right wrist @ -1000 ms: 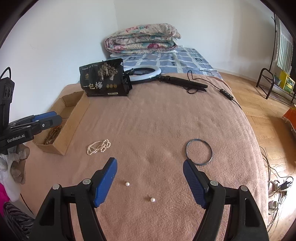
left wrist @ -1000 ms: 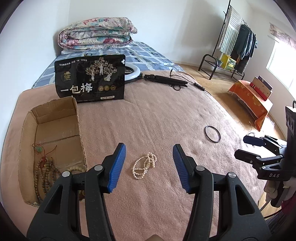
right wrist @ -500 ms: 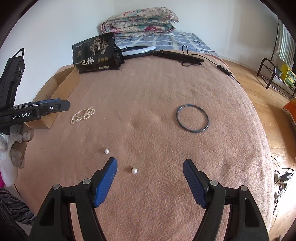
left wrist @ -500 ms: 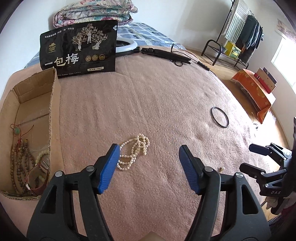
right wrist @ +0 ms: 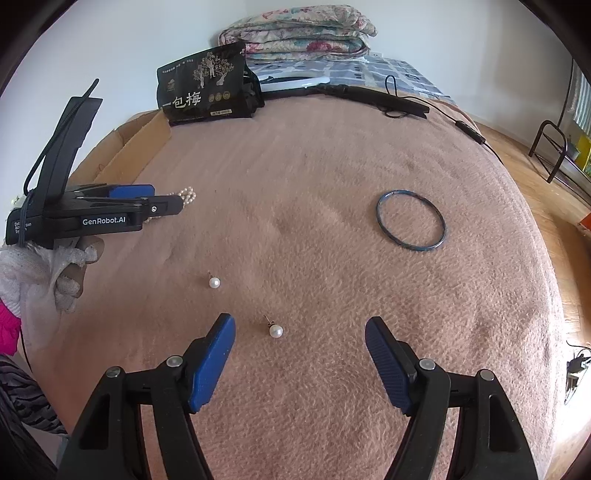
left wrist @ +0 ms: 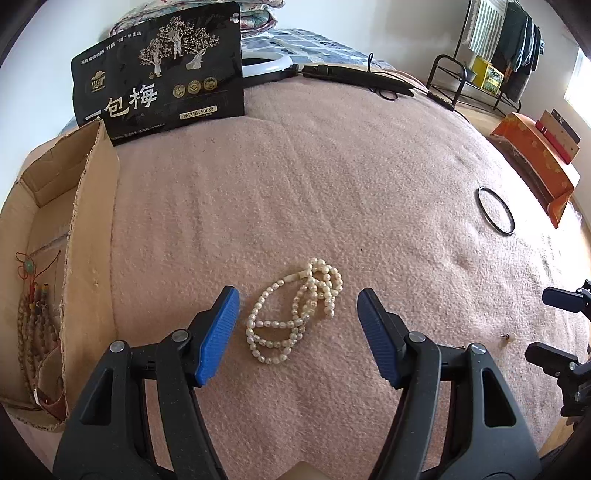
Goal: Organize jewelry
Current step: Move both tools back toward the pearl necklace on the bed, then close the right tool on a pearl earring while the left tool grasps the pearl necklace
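Note:
A white pearl necklace point(left wrist: 295, 312) lies bunched on the pink blanket, between the open blue pads of my left gripper point(left wrist: 297, 314), which is just above it. A cardboard box point(left wrist: 88, 229) at the left holds wooden bead strings point(left wrist: 35, 332). My right gripper point(right wrist: 299, 339) is open with a pearl earring point(right wrist: 275, 331) between its pads; a second pearl earring point(right wrist: 214, 283) lies further left. A dark bangle point(right wrist: 410, 220) lies at the right; it also shows in the left wrist view point(left wrist: 495, 215). The left gripper also shows in the right wrist view point(right wrist: 155, 199).
A black snack pouch point(left wrist: 159, 74) stands behind the box. A ring light with a black stand and cable point(right wrist: 343, 90) lies at the back, folded quilts point(right wrist: 299, 33) beyond. The blanket drops off at the right towards wooden floor point(right wrist: 554, 177).
Both grippers have moved forward and down. The necklace now sits between my left pads, and one pearl earring sits between my right pads. Both stay open.

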`<action>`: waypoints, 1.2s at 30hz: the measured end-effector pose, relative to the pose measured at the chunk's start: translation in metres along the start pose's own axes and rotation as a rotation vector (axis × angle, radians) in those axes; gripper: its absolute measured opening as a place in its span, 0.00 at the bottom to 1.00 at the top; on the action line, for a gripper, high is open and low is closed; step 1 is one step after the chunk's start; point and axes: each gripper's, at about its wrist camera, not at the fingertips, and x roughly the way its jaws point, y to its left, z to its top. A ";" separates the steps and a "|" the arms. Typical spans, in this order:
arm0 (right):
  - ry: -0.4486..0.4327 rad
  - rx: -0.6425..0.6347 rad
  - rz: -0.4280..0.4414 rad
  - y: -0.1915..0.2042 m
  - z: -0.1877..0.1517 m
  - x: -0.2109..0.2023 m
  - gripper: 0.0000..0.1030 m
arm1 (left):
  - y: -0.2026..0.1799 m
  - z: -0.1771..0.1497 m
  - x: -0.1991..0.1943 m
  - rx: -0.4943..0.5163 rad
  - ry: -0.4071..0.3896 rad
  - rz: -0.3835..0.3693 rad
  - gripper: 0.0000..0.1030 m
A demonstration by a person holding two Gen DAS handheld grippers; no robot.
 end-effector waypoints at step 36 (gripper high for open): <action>0.044 -0.144 0.000 0.034 -0.009 0.022 0.07 | 0.001 -0.003 0.008 0.032 -0.024 -0.022 0.06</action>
